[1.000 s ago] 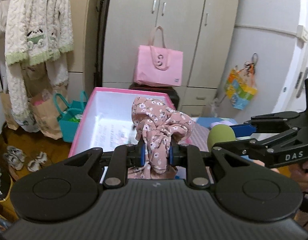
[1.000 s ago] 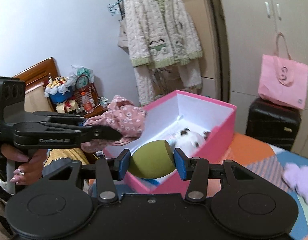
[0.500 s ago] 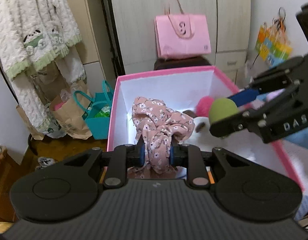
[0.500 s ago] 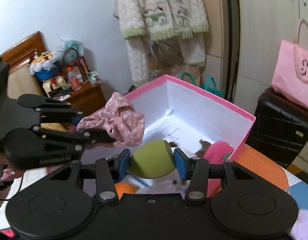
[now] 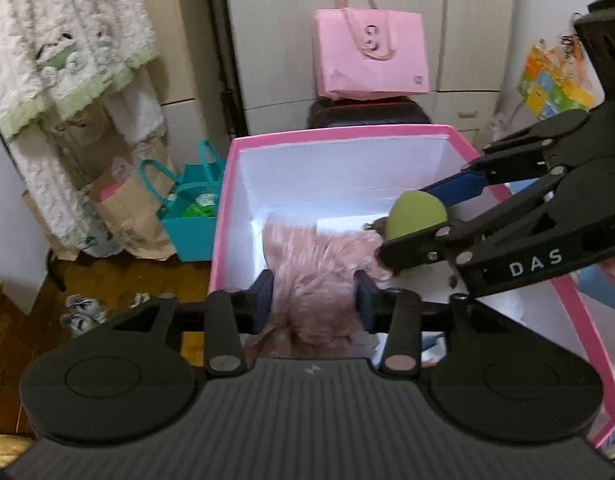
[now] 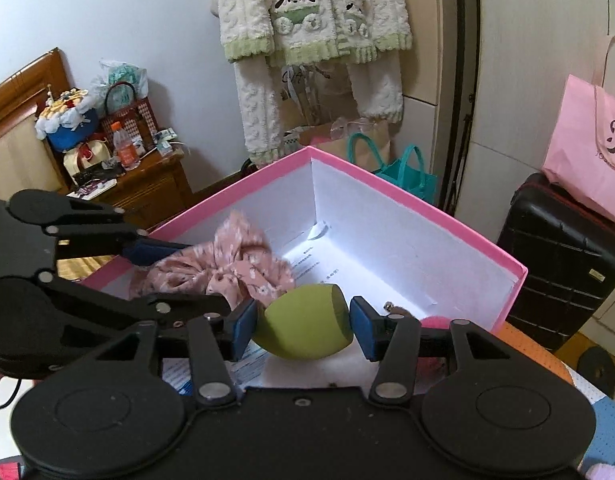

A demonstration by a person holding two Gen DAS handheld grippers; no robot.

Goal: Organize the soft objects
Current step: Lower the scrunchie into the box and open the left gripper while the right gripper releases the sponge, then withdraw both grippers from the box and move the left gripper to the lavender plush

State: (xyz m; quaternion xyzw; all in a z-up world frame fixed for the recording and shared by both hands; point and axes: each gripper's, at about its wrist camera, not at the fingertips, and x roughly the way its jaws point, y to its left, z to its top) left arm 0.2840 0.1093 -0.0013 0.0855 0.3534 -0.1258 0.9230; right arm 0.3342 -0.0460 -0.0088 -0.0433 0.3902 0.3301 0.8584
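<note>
A bedroom corner: a fluffy white-and-green cardigan hangs on the wall at left, paper and teal bags sit on the wooden floor below it, and a pink tote rests on a black suitcase against the wardrobe at right. In the middle stands the open pink box with white inner walls. The risk here is a poor drop: the floral pink cloth is soft and may snag on a pad or drape over the box's near rim rather than fall in, and the green sponge ball could bounce or roll out if let go too high. The two grippers also sit very close, so they might knock each other. The left gripper has just been opening; its jaws stand apart, with the cloth loose between them, above the box interior. The right gripper has also just been opening, parted around the ball, a slim gap showing at the right pad.
</note>
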